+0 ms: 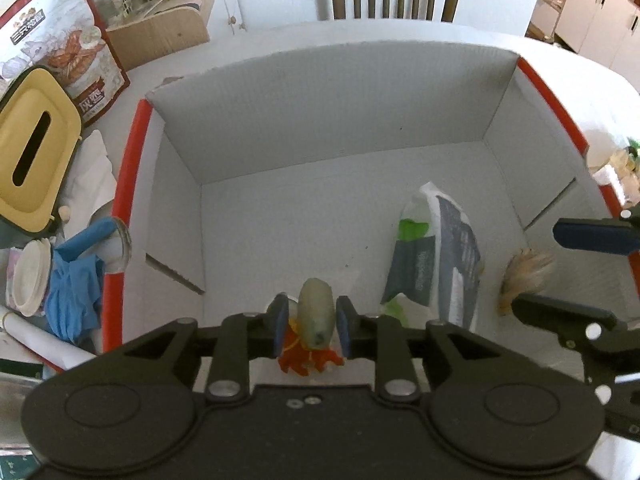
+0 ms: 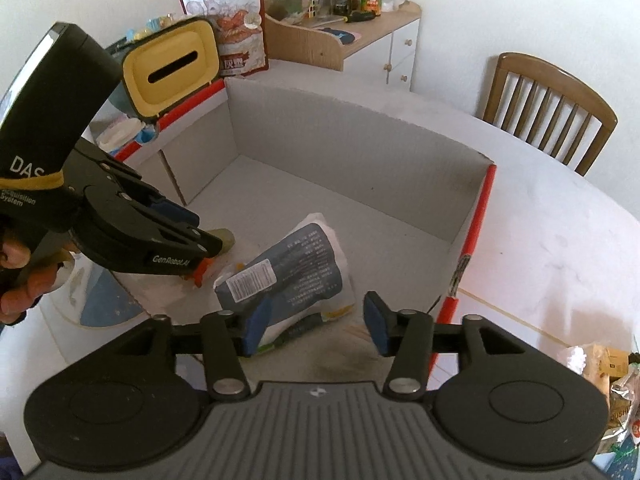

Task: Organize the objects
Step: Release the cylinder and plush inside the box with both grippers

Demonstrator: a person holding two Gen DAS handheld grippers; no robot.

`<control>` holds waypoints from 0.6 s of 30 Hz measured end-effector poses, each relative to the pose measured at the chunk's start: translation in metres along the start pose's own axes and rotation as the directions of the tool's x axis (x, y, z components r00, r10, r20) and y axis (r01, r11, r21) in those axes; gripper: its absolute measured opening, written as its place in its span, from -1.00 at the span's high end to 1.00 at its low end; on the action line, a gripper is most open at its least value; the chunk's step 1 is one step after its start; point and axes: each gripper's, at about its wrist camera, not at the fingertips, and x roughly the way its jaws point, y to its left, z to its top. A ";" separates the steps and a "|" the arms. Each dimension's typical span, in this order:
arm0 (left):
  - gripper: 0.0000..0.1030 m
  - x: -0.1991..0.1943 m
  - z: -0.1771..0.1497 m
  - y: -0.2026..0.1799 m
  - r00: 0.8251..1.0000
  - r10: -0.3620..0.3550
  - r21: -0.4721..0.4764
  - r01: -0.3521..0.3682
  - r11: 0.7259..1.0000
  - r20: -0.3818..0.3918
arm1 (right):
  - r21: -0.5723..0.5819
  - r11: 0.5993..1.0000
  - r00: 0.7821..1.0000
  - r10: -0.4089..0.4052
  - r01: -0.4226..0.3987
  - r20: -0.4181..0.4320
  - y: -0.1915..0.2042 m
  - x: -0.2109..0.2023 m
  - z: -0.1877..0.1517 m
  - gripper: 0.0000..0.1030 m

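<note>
A: L claw [image 1: 313, 330]?
B: Pinching a small toy [image 1: 316, 320], pale green body w/ orange legs, low inside the open cardboard box [image 1: 340, 116] on the desk [image 2: 560, 240].
A: R claw [image 2: 317, 326]?
B: Spread wide, nothing betw. the pads, over the box's right side.
A: Else in the box?
B: Blue-white snack bag [image 2: 288, 272] flat on the floor, just right of the toy. Yellow-lidded tissue box [image 1: 30, 152] outside, left.
</note>
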 end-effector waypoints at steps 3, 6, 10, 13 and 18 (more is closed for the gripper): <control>0.50 -0.005 -0.001 -0.001 1.000 0.000 -0.007 0.000 1.000 0.013 | 0.009 1.000 1.000 0.005 -0.005 0.010 -0.003 -0.006 -0.001 -0.05; 0.45 -0.011 -0.002 -0.003 1.000 -0.006 -0.013 0.006 1.000 0.023 | 0.017 1.000 1.000 0.011 -0.012 0.021 -0.005 -0.014 -0.003 -0.05; 0.44 -0.019 -0.004 -0.004 0.999 -0.001 -0.021 0.002 1.000 0.035 | 0.029 0.999 0.999 0.025 -0.027 0.041 -0.009 -0.026 -0.006 -0.05; 0.43 -0.026 -0.006 -0.006 0.999 0.000 -0.030 0.001 1.000 0.048 | 0.032 0.999 0.997 0.039 -0.041 0.061 -0.012 -0.037 -0.009 -0.05; 0.39 -0.041 -0.008 -0.011 0.997 -0.011 -0.041 0.015 0.999 0.076 | 0.036 0.997 0.994 0.062 -0.066 0.095 -0.015 -0.058 -0.012 -0.08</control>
